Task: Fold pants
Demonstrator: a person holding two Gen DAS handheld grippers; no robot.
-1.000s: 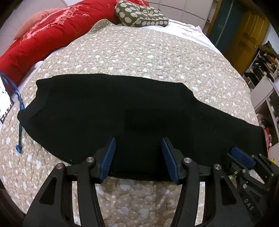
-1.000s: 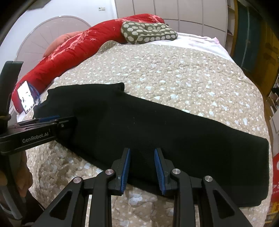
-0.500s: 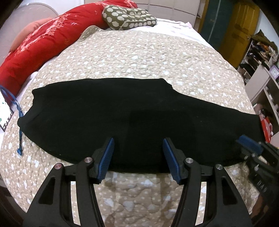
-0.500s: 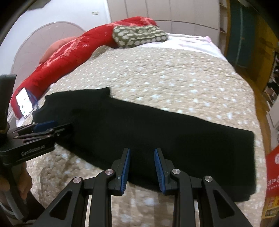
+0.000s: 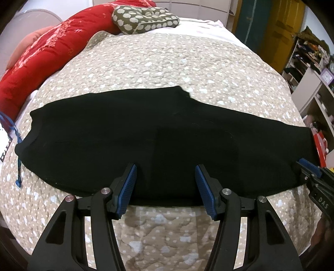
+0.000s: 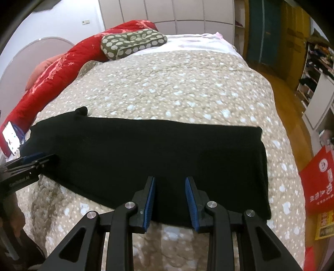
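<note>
Black pants lie flat across the bed, folded lengthwise into one long strip, waist at the left and leg ends at the right. My left gripper is open and empty, hovering over the near edge around the middle of the pants. My right gripper is open and empty, over the near edge closer to the leg ends. It also shows at the right edge of the left wrist view. The left gripper shows at the left of the right wrist view.
The beige spotted quilt covers the bed. A red duvet and an olive spotted cushion lie at the far end. A phone lies by the waist end. A red bag and shelves stand beside the bed on the right.
Both grippers have pulled back and spread apart: the right one has moved toward the leg end. The right gripper's jaws have opened a little wider. The pants lie unchanged.
</note>
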